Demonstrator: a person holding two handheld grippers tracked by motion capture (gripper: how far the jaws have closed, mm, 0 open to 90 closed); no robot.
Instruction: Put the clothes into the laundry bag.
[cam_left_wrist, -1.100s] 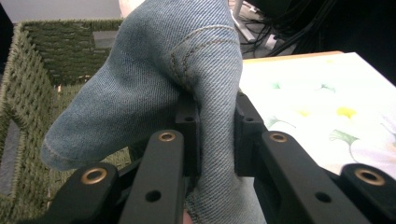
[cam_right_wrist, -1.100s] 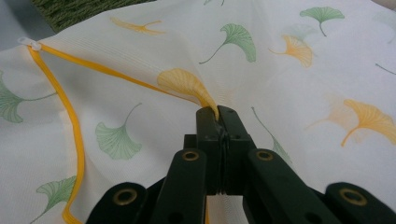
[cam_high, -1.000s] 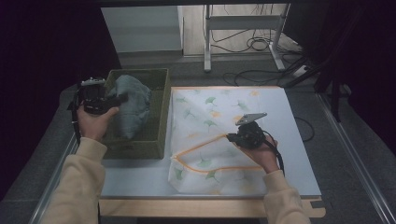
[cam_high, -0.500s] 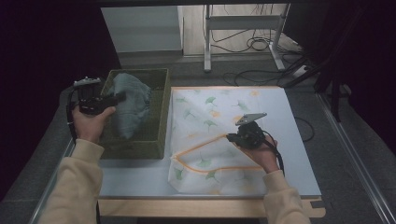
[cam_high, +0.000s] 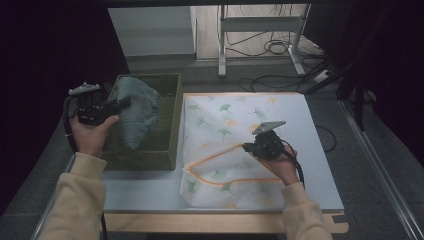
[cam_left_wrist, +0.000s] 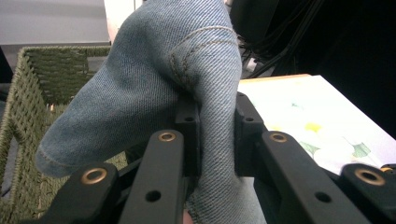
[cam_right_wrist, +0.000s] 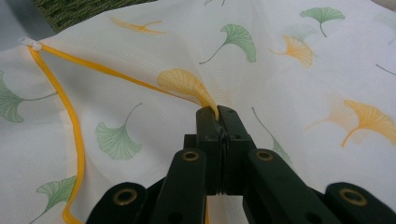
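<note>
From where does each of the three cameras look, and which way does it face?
High view: above the person's side, looking forward and down on the table; both forearms, left gripper, right gripper.
Left gripper view: rides on that gripper, along its jaws clamped on denim cloth, toward the green wicker basket.
Right gripper view: along its jaws pinching the ginkgo-print mesh bag.
All three views share the bag.

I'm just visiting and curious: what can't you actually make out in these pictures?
- What the denim is: bunched up in both the high view and the left gripper view, so no garment shape shows.
- Basket floor: covered by the denim.
- Bag inside: mesh lies flat, opening barely lifted by the right gripper.
- Left gripper pads: buried in cloth.
</note>
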